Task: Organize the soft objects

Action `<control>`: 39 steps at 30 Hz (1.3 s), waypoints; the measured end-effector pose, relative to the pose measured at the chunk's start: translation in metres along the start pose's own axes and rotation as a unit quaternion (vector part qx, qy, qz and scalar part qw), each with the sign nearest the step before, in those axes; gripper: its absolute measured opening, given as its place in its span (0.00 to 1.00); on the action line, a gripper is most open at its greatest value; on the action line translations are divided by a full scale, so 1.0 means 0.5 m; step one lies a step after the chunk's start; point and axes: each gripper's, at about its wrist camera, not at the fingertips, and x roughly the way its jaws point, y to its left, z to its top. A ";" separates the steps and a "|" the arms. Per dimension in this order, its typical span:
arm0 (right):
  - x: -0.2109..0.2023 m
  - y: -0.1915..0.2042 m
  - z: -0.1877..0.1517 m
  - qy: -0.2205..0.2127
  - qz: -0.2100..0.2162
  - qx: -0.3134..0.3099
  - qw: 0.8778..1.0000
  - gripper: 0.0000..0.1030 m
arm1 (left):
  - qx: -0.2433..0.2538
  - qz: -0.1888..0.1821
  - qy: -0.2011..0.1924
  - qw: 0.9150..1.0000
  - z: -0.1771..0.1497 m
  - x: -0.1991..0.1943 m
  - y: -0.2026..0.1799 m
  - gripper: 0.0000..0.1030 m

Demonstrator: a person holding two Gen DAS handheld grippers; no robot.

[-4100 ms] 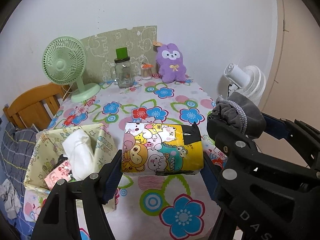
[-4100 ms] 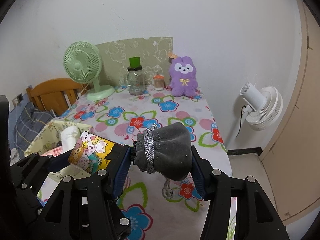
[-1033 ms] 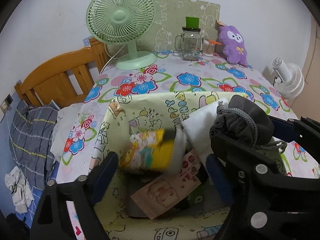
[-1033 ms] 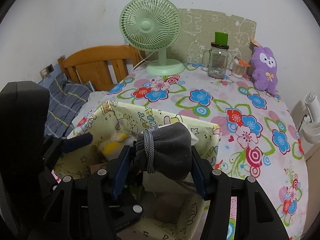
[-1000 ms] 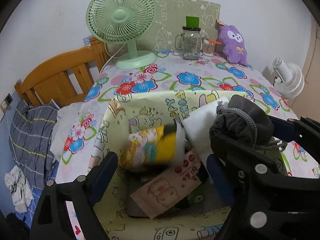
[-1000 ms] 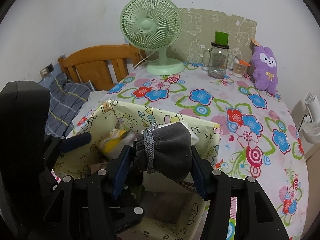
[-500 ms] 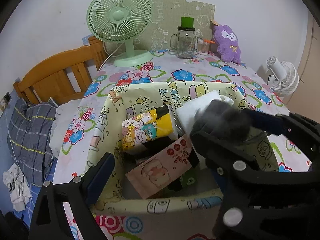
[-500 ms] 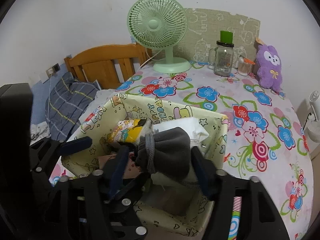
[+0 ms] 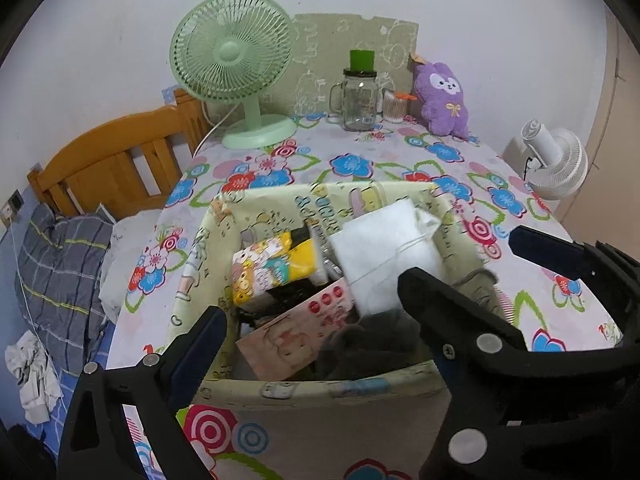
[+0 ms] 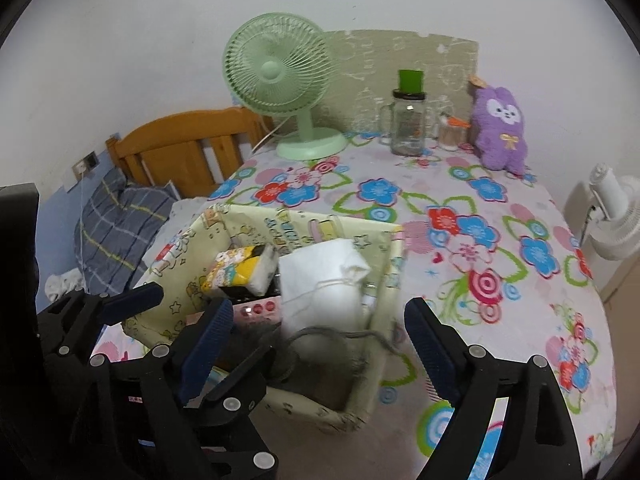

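— What changed since a second ago?

— Both packs have left my claws. My left gripper (image 9: 316, 344) has let go of the yellow cartoon tissue pack (image 9: 276, 268), and my right gripper (image 10: 318, 332) has just been spreading its jaws, with nothing pressed between the pads now.

— Where did the grey drawstring pouch (image 9: 364, 344) end up?

— Down inside the pale yellow fabric basket (image 9: 320, 390), near its front wall, below and ahead of my right claw. It looks blurred. Its cord (image 10: 352, 336) trails over the basket's right rim.

— And the tissue pack?

— It rests tilted in the basket's back left part, ahead of my left claw's spread fingers and clear of them, beside a white pouch (image 9: 384, 252) and above a pink pack (image 9: 300, 332).

— So both claws are empty?

— Yes, both stand wide and released, hovering at the basket's near edge on the flowered tablecloth (image 10: 500, 240).
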 end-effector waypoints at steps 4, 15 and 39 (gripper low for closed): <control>-0.034 -0.022 -0.005 -0.012 -0.017 0.007 1.000 0.87 | 0.004 -0.002 -0.014 1.000 0.005 -0.019 -0.027 0.96; -0.151 -0.081 -0.020 -0.056 -0.072 0.019 0.996 0.95 | 0.007 -0.002 -0.063 0.998 0.012 -0.090 -0.098 0.96; -0.326 -0.212 -0.049 -0.131 -0.124 0.045 0.983 0.95 | -0.025 0.020 -0.112 0.993 0.014 -0.204 -0.188 1.00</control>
